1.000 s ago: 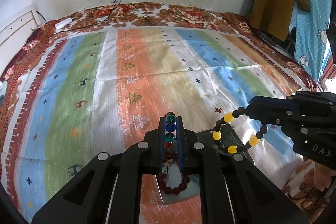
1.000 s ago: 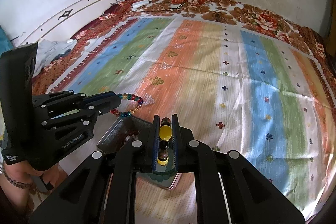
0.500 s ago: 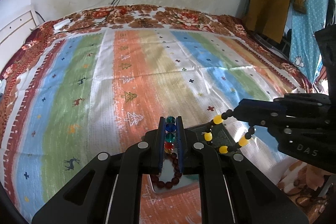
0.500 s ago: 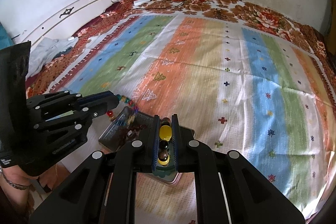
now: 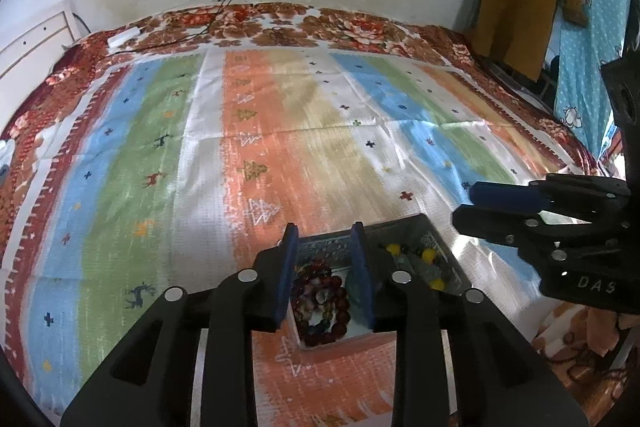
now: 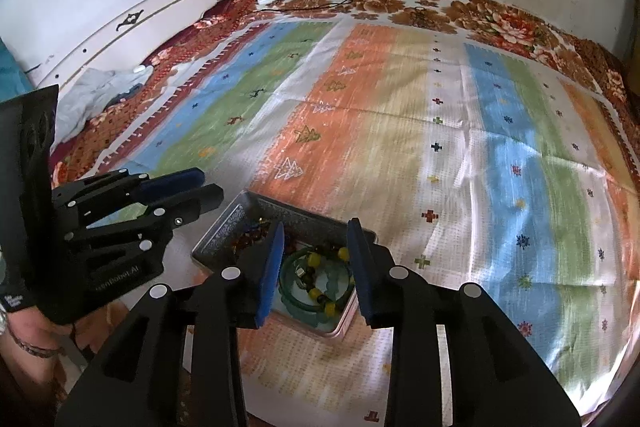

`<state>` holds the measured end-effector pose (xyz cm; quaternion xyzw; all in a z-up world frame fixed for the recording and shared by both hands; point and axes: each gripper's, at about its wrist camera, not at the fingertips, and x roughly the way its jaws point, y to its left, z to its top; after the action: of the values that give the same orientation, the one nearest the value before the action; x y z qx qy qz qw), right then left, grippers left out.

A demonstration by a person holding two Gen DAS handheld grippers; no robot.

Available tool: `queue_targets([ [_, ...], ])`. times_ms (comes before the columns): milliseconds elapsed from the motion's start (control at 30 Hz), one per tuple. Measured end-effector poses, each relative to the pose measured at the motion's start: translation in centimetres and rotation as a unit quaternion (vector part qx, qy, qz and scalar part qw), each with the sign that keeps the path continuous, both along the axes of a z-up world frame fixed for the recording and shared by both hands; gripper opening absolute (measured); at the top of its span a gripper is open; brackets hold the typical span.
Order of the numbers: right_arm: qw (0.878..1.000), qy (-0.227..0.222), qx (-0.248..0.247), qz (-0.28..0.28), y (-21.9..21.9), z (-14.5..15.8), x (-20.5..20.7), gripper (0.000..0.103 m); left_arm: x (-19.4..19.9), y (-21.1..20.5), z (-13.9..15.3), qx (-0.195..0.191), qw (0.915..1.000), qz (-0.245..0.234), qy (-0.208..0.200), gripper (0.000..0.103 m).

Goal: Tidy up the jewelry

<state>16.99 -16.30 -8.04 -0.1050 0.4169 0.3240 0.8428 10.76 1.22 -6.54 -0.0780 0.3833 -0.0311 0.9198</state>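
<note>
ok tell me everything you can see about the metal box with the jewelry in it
The metal box is a shallow, rectangular, open tray of dull grey metal with a patterned rim. It lies flat on the striped bedspread near the bed's near edge, under both pairs of fingers, which do not touch it. Inside lie a dark red bead bracelet, a yellow-and-dark bead string and a green bangle.

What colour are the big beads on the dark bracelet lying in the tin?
Yellow, strung between dark beads on the bracelet; clearest in the right wrist view.
</note>
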Motion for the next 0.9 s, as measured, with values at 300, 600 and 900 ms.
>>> queue_targets([
  [300,1.000,-0.011,-0.001,0.005,-1.0,-0.2,-1.4,0.058,-1.9,0.7,-1.1,-0.009,0.9999,-0.002,0.014,0.056],
  [600,1.000,-0.015,0.010,-0.023,-2.8,-0.1,-2.1,0.076,-3.0,0.3,-1.1,0.004,0.9999,-0.008,0.009,0.084],
  [900,0.999,-0.038,0.008,-0.029,-3.2,0.1,-2.7,0.084,-3.5,0.4,-0.9,0.008,1.0000,0.000,0.000,0.097],
])
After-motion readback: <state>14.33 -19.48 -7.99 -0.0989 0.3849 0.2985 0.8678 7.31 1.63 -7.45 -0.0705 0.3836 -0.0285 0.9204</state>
